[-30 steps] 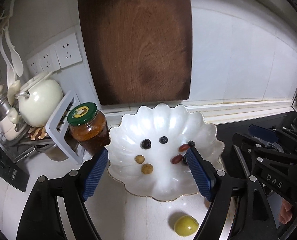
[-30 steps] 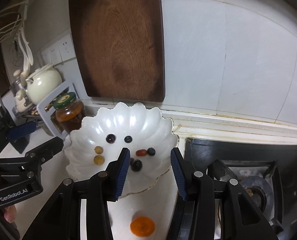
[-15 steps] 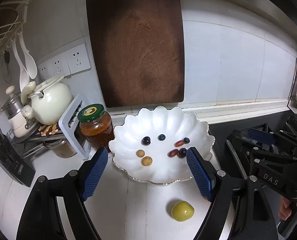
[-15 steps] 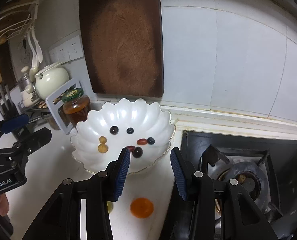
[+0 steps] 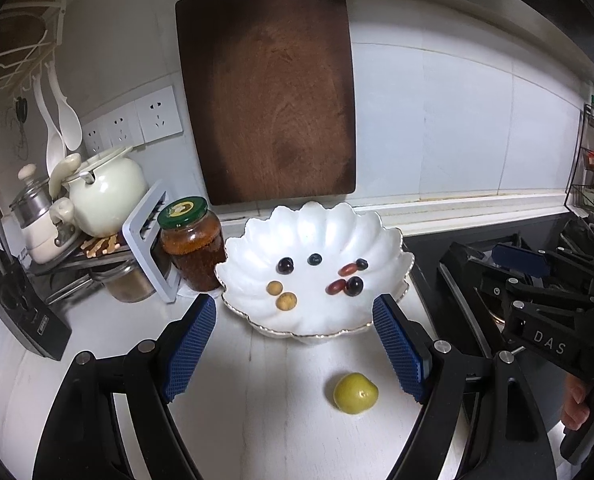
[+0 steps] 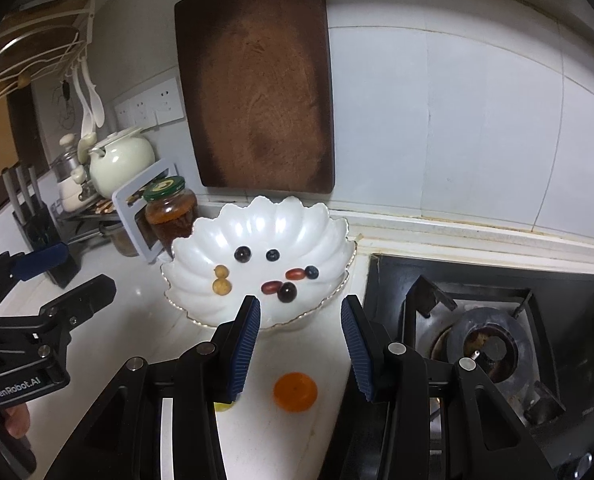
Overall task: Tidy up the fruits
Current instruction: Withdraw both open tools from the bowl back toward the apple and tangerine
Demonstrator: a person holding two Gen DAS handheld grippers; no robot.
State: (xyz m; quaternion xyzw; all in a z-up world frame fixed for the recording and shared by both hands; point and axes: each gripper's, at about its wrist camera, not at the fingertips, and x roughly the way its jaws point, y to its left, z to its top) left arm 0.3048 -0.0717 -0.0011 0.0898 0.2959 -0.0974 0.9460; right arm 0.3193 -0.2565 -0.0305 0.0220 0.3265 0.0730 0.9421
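- Left wrist view: the left gripper (image 5: pixel 293 344) has its blue-padded fingers (image 5: pixel 189 346) spread wide with nothing between the pads.
- Just beyond the fingertips, centred in the gap, sits the white scalloped bowl (image 5: pixel 337 224) on the white counter (image 5: pixel 257 400).
- In the bowl lie two small tan fruits (image 5: pixel 287 301) nearer the left finger, a dark grape (image 5: pixel 285 265) and a blueberry (image 5: pixel 315 259) farther back, and two red oblong fruits (image 5: pixel 335 287) with a second dark grape (image 5: pixel 354 285) nearer the right finger.
- A yellow-green fruit (image 5: pixel 355 393) rests on the counter short of the bowl, close inside the right finger.
- Past the left fingertip stands a green-lidded jar (image 5: pixel 191 242); a wooden cutting board (image 5: pixel 269 92) leans on the wall behind the bowl.
- Outside the right finger, the right gripper's black frame shows over the stove (image 5: pixel 449 264).
- Right wrist view: the right gripper (image 6: pixel 301 340) holds its fingers (image 6: pixel 245 348) partly apart, pressing on nothing.
- The bowl (image 6: pixel 257 220) lies just ahead of the fingertips, shifted toward the left finger.
- An orange fruit (image 6: pixel 295 391) sits on the counter between the fingers, behind their tips.
- A sliver of the yellow-green fruit (image 6: pixel 221 406) peeks from under the left finger.
- The gas burner (image 6: pixel 489 348) lies outside the right finger.
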